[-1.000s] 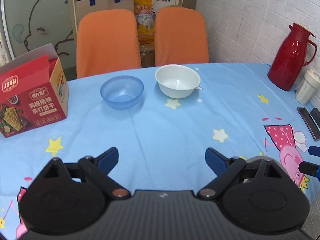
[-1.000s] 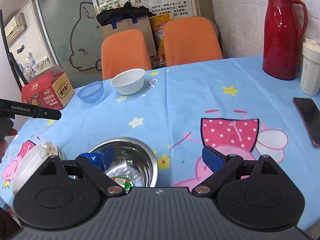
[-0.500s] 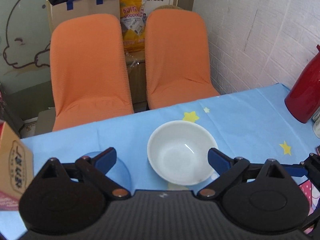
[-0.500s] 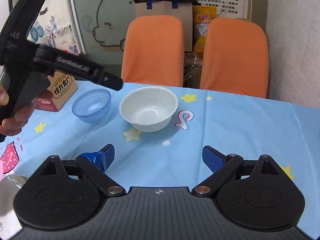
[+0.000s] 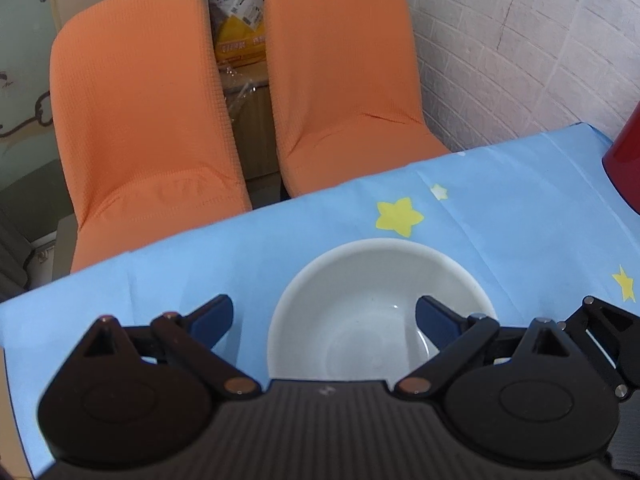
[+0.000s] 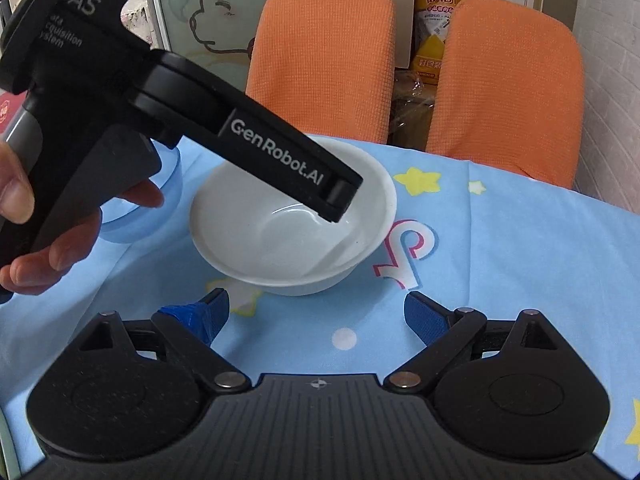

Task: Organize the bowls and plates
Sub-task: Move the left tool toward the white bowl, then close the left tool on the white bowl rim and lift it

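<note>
the glossy white ceramic bowl (image 5: 360,312) is seated upright on the blue star-printed cloth surface (image 5: 500,208), near its far edge, with the two orange fabric chairs (image 5: 136,112) behind. in the right wrist view a translucent blue plastic bowl (image 6: 168,184) is seen just beside the white one, on its left, mostly hidden by the left tool's body.

step in hand, as judged: the white bowl's rim is to be gripped by the left tool (image 5: 324,316). its blue-padded fingers are held wide apart, nothing between them clamped. the right pad appears over the bowl's interior and the left pad outside the near-left wall, so the rim is straddled; contact with the wall cannot be confirmed. for a sound grip, the tool should be lowered until the pads overlap the wall well below the lip, then closed squarely; a glazed wall is likely to slip if only the lip is pinched. the lift should be kept level, and the blue bowl alongside should not be knocked.

pose: the left tool is pitched downward over the bowl, its tip seen above the bowl's interior from the right wrist view, the handle held in the bare left hand (image 6: 36,240). the right tool (image 6: 316,316) is held back from the near side of the white bowl, low over the cloth, fingers spread apart, empty.
</note>
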The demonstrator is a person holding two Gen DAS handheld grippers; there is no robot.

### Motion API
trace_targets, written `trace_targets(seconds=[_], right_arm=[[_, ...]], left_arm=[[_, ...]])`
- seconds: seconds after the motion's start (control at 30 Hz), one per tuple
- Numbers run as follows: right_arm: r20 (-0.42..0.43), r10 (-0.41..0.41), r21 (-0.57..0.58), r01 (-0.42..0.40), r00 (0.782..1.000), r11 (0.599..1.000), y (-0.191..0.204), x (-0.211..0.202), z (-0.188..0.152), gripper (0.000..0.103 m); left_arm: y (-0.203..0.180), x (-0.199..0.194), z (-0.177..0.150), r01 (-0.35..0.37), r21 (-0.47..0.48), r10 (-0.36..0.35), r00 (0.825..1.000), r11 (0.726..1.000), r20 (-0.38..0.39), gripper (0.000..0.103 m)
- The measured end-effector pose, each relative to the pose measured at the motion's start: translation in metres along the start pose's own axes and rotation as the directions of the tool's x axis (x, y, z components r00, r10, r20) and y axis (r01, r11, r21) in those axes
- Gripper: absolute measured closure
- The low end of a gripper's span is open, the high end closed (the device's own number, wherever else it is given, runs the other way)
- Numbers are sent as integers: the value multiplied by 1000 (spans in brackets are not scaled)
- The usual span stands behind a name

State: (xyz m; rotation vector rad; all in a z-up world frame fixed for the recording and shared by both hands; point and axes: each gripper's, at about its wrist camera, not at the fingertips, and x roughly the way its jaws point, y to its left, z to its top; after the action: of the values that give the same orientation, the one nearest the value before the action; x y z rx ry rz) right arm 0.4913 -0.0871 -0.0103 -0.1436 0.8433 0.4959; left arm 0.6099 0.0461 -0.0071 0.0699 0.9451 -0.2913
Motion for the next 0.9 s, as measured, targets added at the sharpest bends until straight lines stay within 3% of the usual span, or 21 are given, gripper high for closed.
trace_targets(seconds=[0.23, 0.5, 0.63, 0.73, 0.9], right_arm=[[9, -16, -63, 17, 1000, 998, 8, 6, -2, 21], [68, -11, -59, 16, 998, 998, 8, 1, -8, 22], [109, -22, -57, 29, 994, 998, 6, 1, -10, 25], [129, -15, -46, 21, 991, 999, 4, 5, -7, 28], [184, -14, -52, 24, 983, 998, 5, 0, -2, 30]], left_arm=[[-4, 3, -1, -3, 20, 3, 1000, 1000, -2, 6], [-10, 13, -5, 16, 14, -15, 1000, 1000, -25, 8], [-13, 16, -8, 19, 30, -18, 999, 999, -29, 15], [-15, 13, -8, 41, 41, -40, 999, 998, -27, 26], [-22, 10, -10, 49, 57, -48, 999, 997, -22, 31]])
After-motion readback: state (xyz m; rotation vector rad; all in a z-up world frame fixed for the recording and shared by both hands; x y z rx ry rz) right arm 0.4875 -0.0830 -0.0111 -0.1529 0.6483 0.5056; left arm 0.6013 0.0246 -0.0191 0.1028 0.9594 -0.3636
